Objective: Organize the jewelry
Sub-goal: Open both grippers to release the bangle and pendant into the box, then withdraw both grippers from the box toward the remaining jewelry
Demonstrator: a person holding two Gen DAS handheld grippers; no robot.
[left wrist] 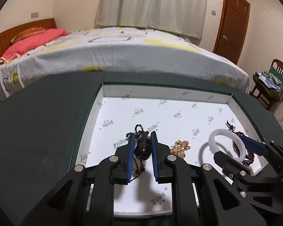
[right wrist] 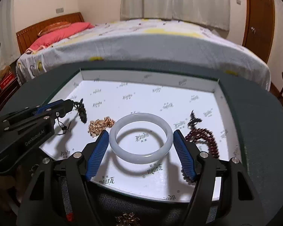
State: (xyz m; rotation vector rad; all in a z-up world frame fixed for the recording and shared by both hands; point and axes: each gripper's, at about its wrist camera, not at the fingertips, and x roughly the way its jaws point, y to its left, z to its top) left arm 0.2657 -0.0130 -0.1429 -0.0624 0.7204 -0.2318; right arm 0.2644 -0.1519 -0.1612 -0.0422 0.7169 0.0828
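Note:
A shallow white box lid (left wrist: 179,92) (right wrist: 149,77) lies on a dark green table. My left gripper (left wrist: 142,139) is shut on a black pendant (left wrist: 143,146) with a dark cord, held just above the box floor; it shows at the left in the right wrist view (right wrist: 82,113). My right gripper (right wrist: 141,137) holds a white jade bangle (right wrist: 141,137) between its blue pads, lifted above its shadow; it also shows in the left wrist view (left wrist: 226,143). A gold chain pile (left wrist: 180,147) (right wrist: 101,125) lies between them. Dark red beads (right wrist: 205,139) (left wrist: 249,157) lie at the right.
A bed (left wrist: 122,52) with a patterned sheet and a red pillow stands just beyond the table (left wrist: 37,113). A wooden door (left wrist: 232,22) and a chair (left wrist: 269,86) with folded cloth are at the right. More gold jewelry (right wrist: 127,219) lies on the table's near edge.

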